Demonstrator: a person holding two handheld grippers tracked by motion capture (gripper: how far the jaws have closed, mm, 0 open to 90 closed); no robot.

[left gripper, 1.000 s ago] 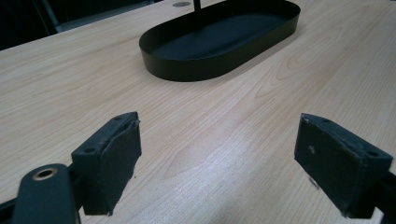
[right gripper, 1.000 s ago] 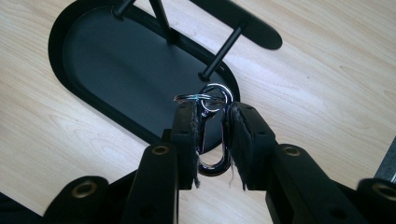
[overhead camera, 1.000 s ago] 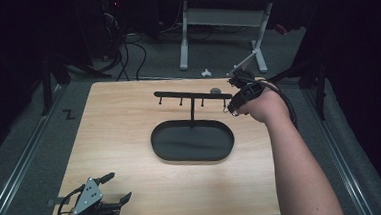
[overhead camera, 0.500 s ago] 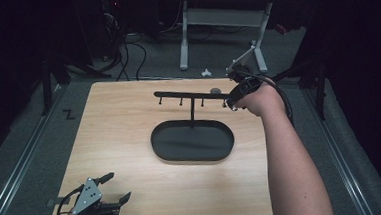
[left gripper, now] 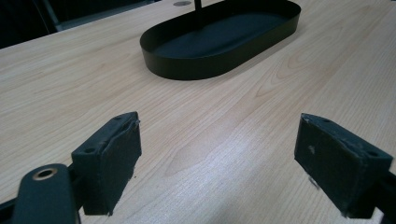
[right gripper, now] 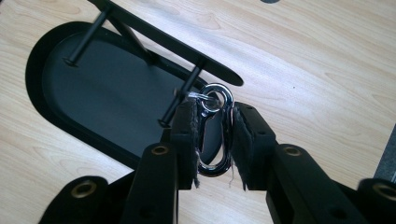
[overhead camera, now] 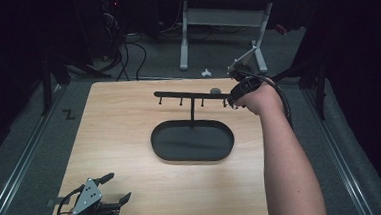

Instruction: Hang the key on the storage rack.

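A black stand with an oval tray (overhead camera: 194,152) and a horizontal bar (overhead camera: 187,94) with several downward pegs sits mid-table. My right gripper (overhead camera: 232,99) is at the bar's right end, shut on a silver carabiner clip (right gripper: 212,169). In the right gripper view the clip stands upright between the pads of my right gripper (right gripper: 215,116), and its top ring (right gripper: 229,100) is right beside the end peg (right gripper: 180,105); I cannot tell whether they touch. My left gripper (overhead camera: 114,188) rests at the table's near left corner, open and holding nothing. In its own view the left gripper (left gripper: 217,163) faces the tray (left gripper: 219,39).
A small grey round object (overhead camera: 216,91) lies on the table behind the bar's right end. A white desk frame (overhead camera: 221,20) and cables stand on the floor beyond the table. Bare wood (overhead camera: 119,127) stretches left of the tray.
My right gripper with the clip has shifted slightly at the bar's right end. The left gripper has stayed where it was.
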